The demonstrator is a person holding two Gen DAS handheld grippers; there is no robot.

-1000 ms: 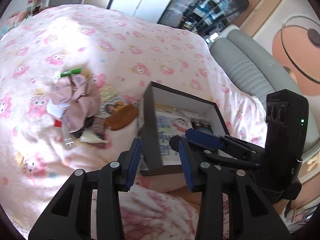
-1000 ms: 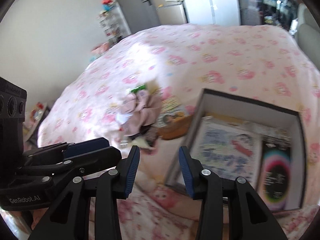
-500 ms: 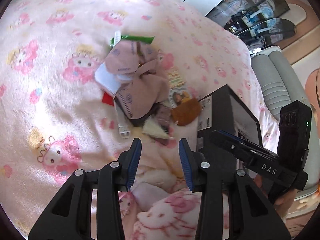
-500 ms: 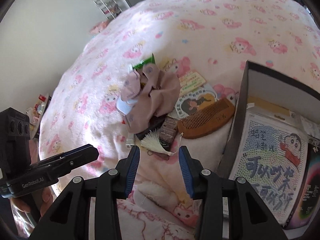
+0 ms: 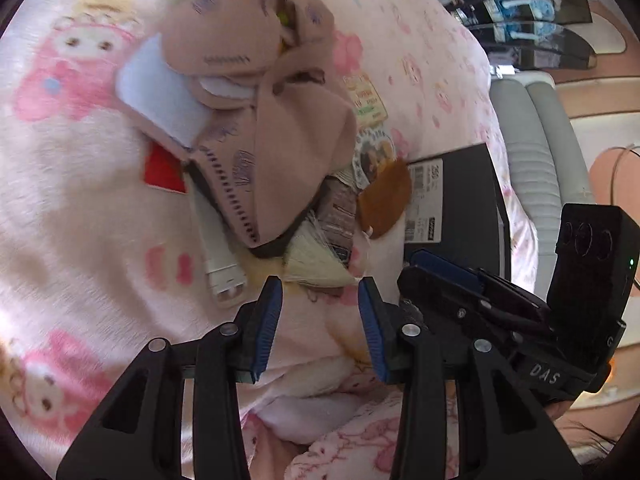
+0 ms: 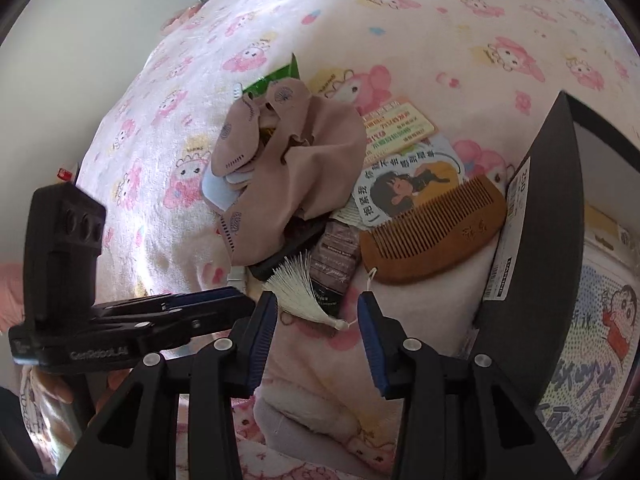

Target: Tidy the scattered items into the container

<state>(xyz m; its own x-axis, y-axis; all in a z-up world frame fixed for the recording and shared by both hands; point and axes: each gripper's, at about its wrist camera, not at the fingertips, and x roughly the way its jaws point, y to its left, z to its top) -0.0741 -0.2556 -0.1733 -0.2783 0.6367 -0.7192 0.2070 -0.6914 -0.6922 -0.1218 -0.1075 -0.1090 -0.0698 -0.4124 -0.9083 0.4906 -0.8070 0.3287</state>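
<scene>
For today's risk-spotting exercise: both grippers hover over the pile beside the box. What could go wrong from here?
1. The cream tassel is corded to the wooden comb; lifting one may drag the other.
2. The pink cloth covers other items; grabbing it could scatter them.
3. The left gripper and right gripper are close and could collide.

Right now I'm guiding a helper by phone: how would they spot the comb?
Find the black box on the pink cartoon blanket. Against its outer wall, at the edge of the pile, lies the wooden comb. It is the only brown, half-moon piece with fine teeth, partly covering a cartoon card.
</scene>
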